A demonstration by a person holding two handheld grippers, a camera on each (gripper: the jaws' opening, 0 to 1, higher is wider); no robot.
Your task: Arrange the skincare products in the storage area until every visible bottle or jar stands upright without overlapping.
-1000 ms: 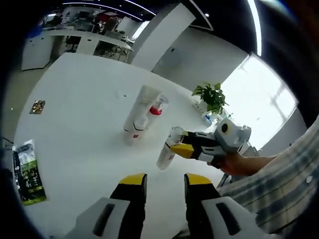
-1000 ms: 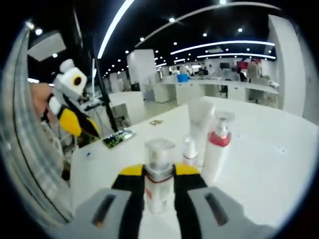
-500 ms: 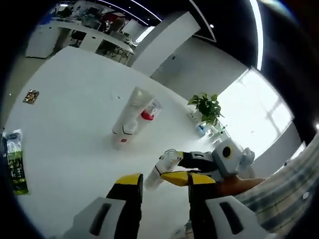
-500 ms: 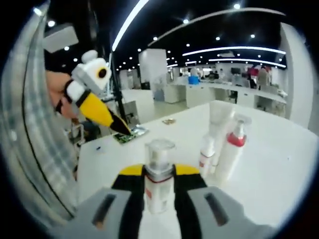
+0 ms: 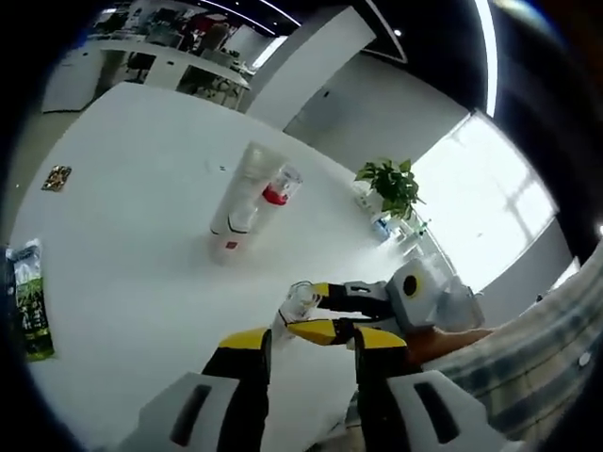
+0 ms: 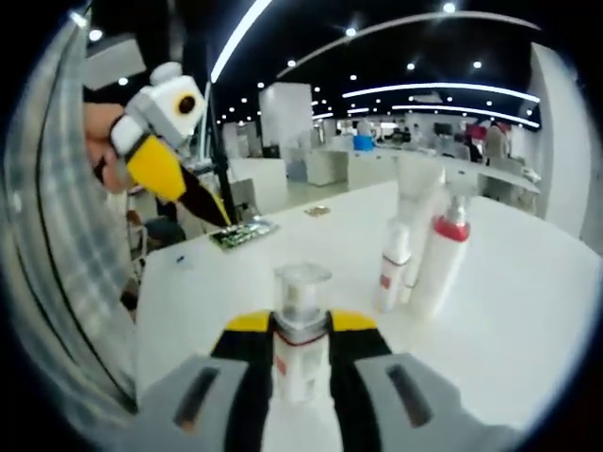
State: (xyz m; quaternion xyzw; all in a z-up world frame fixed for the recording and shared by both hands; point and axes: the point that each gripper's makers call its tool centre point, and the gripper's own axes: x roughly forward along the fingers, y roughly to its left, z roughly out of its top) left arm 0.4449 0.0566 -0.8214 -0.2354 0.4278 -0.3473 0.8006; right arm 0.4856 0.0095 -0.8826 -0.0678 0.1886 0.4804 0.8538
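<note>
Right gripper (image 6: 301,325): jaws closed on a clear-capped bottle (image 6: 300,325), white body with a red band below the cap; long axis upright in the right gripper view, cap toward 12 o'clock. Label print too small to read. In the left gripper view the same bottle (image 5: 297,306) sits between the right gripper's yellow tips (image 5: 311,311), at 12 o'clock from the left gripper's own jaws and low over the table, cap pointing toward 10 o'clock.

Left gripper (image 5: 306,344): jaws apart, nothing between them. In the right gripper view it (image 6: 203,202) is at 10 o'clock, held in a hand (image 6: 102,151) above the table edge, tips pointing toward 4 o'clock.

White table (image 6: 528,311): broad, bare surface.

Standing group, right gripper view, at 1 to 2 o'clock from the held bottle: tall white tube (image 6: 417,202); red-collared pump bottle (image 6: 441,254) just beside it; small white bottle (image 6: 393,266) with a red mark on its label, unreadable. All three upright, close together, whether touching cannot be told. The same three appear in the left gripper view: tube (image 5: 247,184), pump bottle (image 5: 273,200), small bottle (image 5: 227,243).

Green packet (image 5: 30,301): flat on the table at 9 o'clock in the left gripper view; writing illegible.

Small dark card (image 5: 57,178): flat, farther along the table.

Potted plant (image 5: 391,184): beyond the table's far edge, before the window.
</note>
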